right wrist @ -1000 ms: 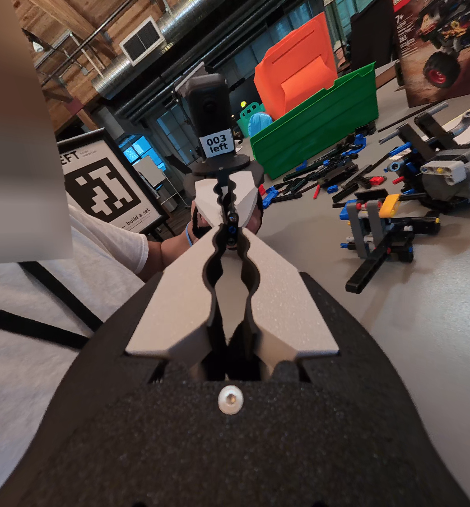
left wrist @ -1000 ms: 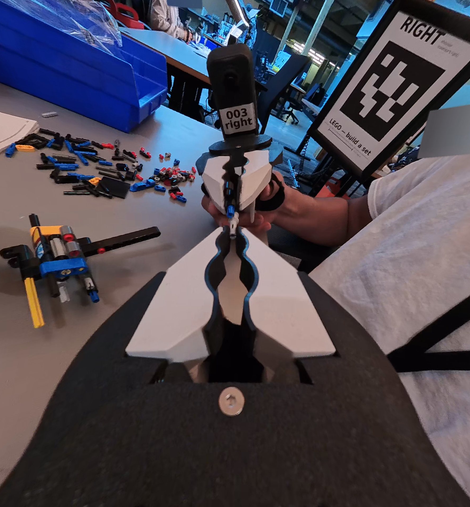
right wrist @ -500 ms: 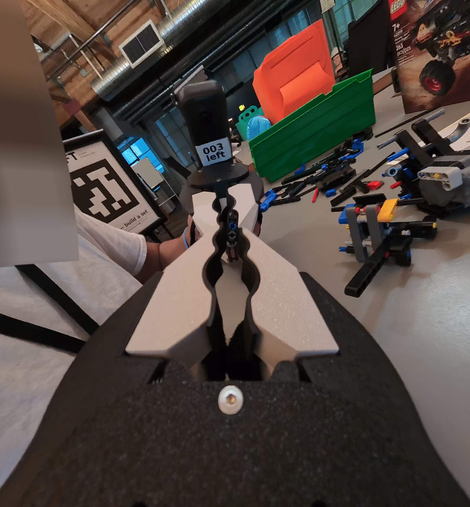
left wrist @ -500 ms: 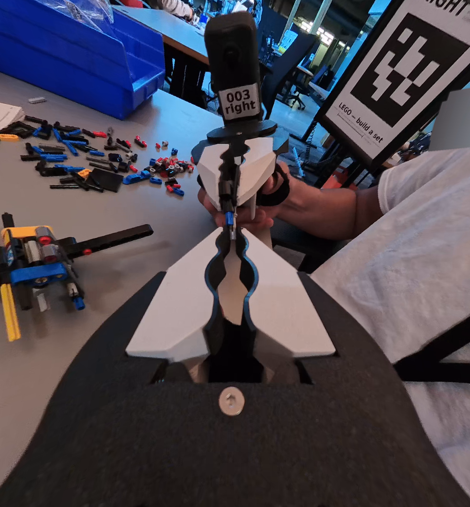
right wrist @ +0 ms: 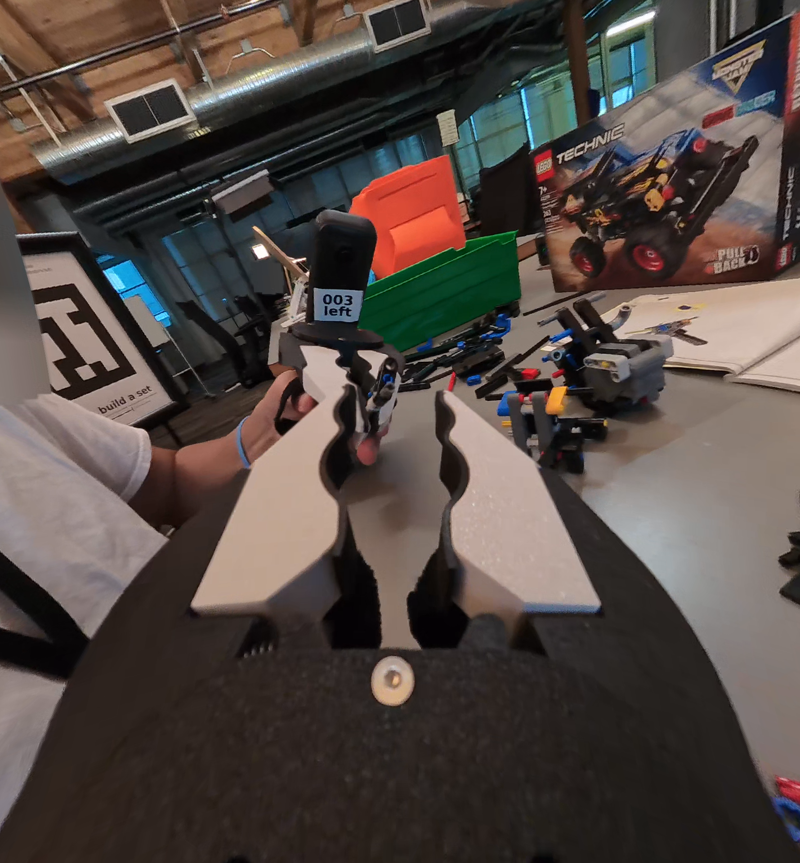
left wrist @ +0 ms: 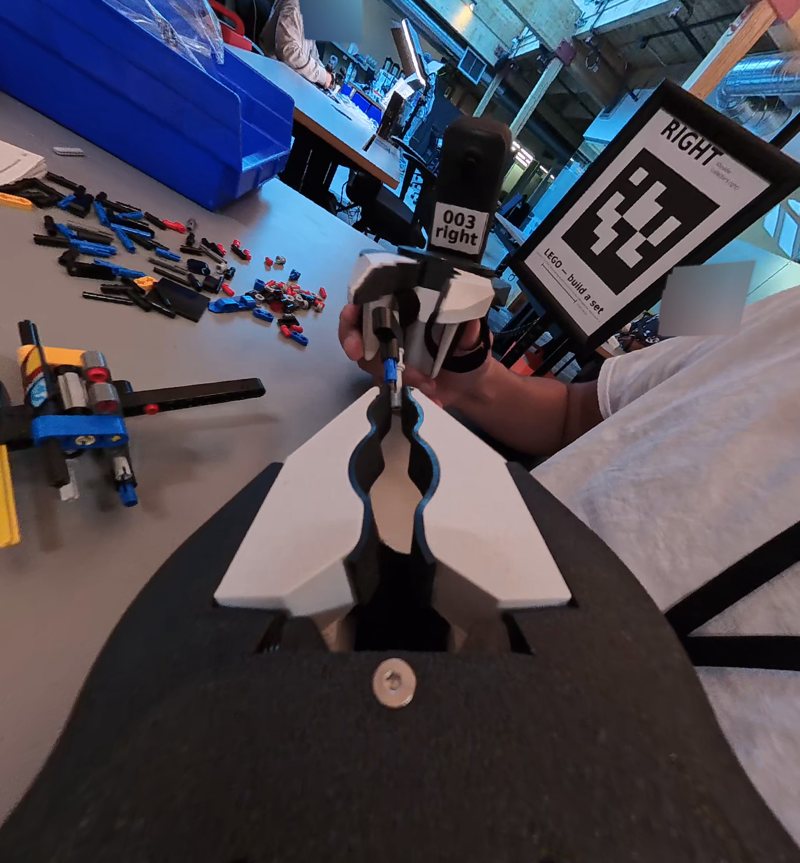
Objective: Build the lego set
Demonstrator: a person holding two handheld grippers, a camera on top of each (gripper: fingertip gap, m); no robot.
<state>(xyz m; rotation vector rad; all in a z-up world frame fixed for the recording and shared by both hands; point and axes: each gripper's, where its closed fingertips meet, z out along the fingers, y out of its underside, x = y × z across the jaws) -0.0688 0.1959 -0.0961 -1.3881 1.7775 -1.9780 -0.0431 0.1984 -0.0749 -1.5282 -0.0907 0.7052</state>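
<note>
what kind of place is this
Probably a shared workshop or lab in a converted industrial loft: exposed ducts under a wood ceiling, long worktables with parts bins, and a framed marker sign set up for recording.

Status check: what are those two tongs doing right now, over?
Left tongs shut on blue-black pin piece. Right tongs open, empty. Nothing in the way.
</note>
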